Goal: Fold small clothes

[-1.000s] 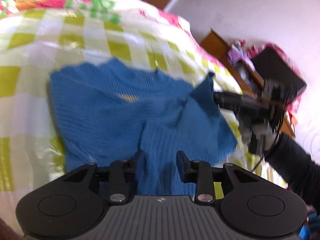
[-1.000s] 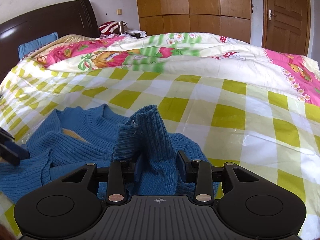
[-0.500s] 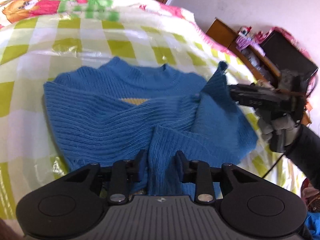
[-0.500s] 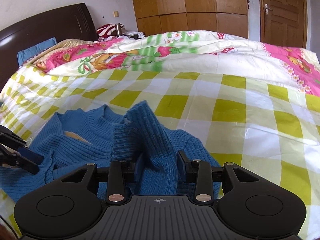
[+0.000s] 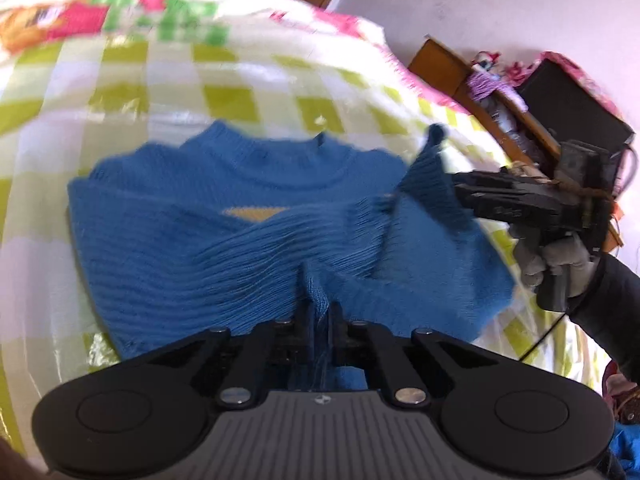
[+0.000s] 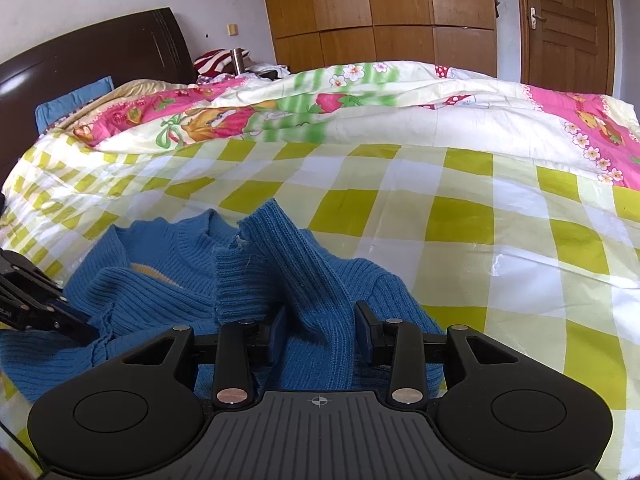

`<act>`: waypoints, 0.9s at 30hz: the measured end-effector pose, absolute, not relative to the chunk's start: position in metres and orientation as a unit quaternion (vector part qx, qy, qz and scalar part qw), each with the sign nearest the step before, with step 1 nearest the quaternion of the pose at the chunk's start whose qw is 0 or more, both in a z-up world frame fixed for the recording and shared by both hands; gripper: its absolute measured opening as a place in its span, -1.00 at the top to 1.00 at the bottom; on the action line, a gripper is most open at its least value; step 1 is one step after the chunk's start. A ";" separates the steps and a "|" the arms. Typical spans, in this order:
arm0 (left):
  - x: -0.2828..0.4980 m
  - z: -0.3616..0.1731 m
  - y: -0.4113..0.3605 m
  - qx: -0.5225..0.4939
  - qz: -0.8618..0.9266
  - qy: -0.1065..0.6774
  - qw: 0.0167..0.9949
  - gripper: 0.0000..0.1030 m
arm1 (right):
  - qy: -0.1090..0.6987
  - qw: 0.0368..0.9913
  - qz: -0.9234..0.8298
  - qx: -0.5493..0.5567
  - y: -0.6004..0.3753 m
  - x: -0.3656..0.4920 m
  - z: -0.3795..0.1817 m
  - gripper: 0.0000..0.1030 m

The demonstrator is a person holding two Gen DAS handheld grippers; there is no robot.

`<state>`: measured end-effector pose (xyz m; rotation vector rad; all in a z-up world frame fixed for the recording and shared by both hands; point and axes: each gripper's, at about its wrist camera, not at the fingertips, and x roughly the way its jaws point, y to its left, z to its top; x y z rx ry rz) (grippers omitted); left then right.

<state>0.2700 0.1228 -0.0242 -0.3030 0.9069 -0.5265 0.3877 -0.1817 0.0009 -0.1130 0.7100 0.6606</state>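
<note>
The left wrist view is motion-blurred, so the sheet [image 5: 248, 92] pattern and the clutter on the wooden shelf [image 5: 500, 100] at right are hard to make out. The near hem of the blue sweater [image 5: 208, 248] is hidden behind the body of the left hand-held gripper [image 5: 318, 312]. In the right wrist view the left unit is cut off by the frame edge, with only its dark tip [image 6: 48, 312] showing. The sweater lies on the checked sheet of the bed [image 6: 460, 208], collar away from the cameras, with a yellow patch [image 5: 256, 213] showing under the folded knit.

Compared with half a second before, the left hand-held gripper's jaws have just closed fully, pinching a ridge of sweater fabric that previously sat loosely between open fingers. The right hand-held gripper [image 6: 322, 330] has not moved; its jaws stand partly apart with a bunched sleeve [image 6: 280, 264] between them, the cuff rising above the fingers. Whether the pads press the knit cannot be told from the right wrist view; the left wrist view shows the sleeve lifted at its tip [image 5: 460, 196].

A gloved hand [image 5: 560, 264] and dark sleeve grip the right unit. Beyond lie a floral quilt [image 6: 320, 104], dark headboard [image 6: 88, 56], wardrobe [image 6: 380, 12] and door [image 6: 568, 24].
</note>
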 end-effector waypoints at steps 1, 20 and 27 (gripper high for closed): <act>0.267 -0.021 0.123 -0.149 -0.257 0.422 0.857 0.62 | 0.341 0.883 0.317 -0.056 -0.182 0.387 0.002 0.35; 0.294 -0.021 0.231 -0.271 -0.031 0.330 0.904 0.62 | 0.335 0.907 0.256 0.016 -0.207 0.405 0.006 0.31; 0.290 -0.034 0.226 -0.263 -0.004 0.343 0.902 0.60 | 0.359 0.898 0.250 0.034 -0.212 0.401 0.003 0.31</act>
